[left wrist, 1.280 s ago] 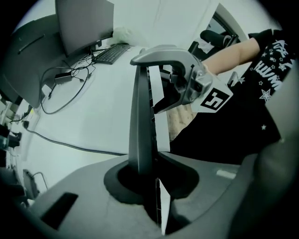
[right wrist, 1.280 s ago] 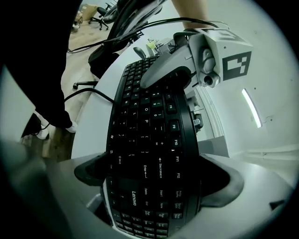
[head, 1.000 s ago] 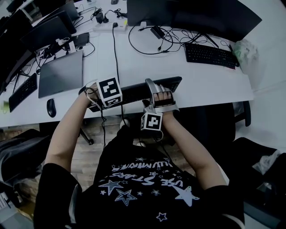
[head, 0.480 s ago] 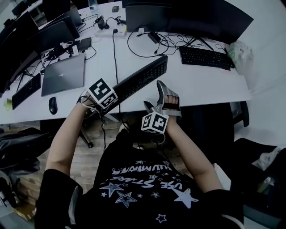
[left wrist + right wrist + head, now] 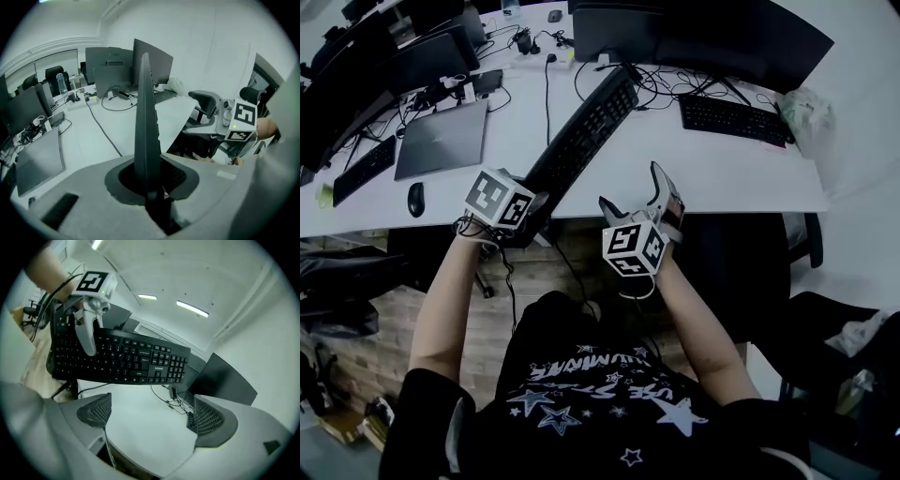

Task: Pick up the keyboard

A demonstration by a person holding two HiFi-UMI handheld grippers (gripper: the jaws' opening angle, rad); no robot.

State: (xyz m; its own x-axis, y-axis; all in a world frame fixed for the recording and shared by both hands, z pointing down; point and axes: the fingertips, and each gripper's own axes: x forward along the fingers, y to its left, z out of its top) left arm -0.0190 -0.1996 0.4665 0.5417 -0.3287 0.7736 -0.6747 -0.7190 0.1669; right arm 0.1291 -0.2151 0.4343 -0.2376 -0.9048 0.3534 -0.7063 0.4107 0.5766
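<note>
I hold black keyboard (image 5: 581,131) by near end, pinched in left gripper (image 5: 147,187), slanting above white desk (image 5: 722,169). Right gripper (image 5: 634,199) spread, empty, off desk's front edge. Light, rigid, I judge; one-end hold levers hard.

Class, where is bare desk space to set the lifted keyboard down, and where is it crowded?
Free: white desk between its front edge and the second black keyboard. Crowded: black cables by the dark monitors; around the grey laptop.

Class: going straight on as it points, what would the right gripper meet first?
Probably the white desk top, seen between the open jaws of the right gripper; the keyboard sits above that line.
</note>
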